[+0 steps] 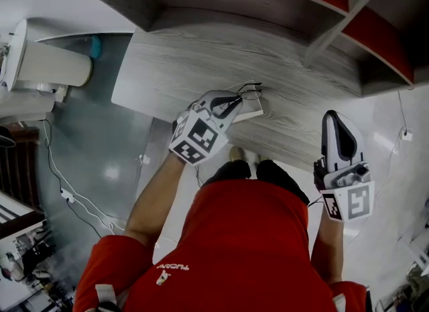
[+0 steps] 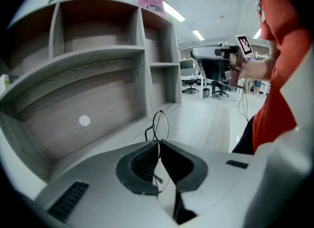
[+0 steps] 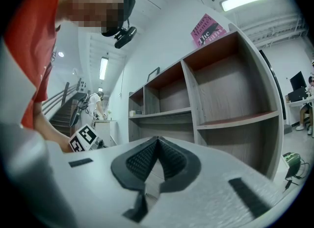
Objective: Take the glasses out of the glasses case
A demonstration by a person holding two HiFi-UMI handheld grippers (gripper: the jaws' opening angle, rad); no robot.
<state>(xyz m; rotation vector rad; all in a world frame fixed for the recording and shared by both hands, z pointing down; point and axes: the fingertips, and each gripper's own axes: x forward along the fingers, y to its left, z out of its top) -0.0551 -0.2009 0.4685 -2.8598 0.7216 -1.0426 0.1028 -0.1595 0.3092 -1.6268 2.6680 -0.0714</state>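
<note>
1. The glasses [image 2: 159,123] are a thin, dark wire frame. They are clamped between the fingers of the left gripper [image 2: 158,144]. One lens ring stands up just past the fingertips, and a fine wire runs back between the pads.
2. They will likely handle as very light, springy and easy to bend, with lenses that scratch. A soft pinch on the wire near the bridge or a hinge looks safest. So thin a wire could twist or slip in the pads.
3. The glasses case [image 1: 252,108] lies on the table [image 1: 194,62], just beneath and beyond the left fingertips. The glasses appear to be clear of it.
4. The right gripper [image 3: 157,141] has its fingers pressed together with nothing between them. It is held well apart from the case, off to the side.
5. A pink sign [image 3: 208,30] stands on top of the shelf unit [image 3: 230,99] beyond the right fingers. The word "The" can be made out, and the rest is too small to read. The small white print on the person's red shirt [image 1: 174,267] cannot be read either.
</note>
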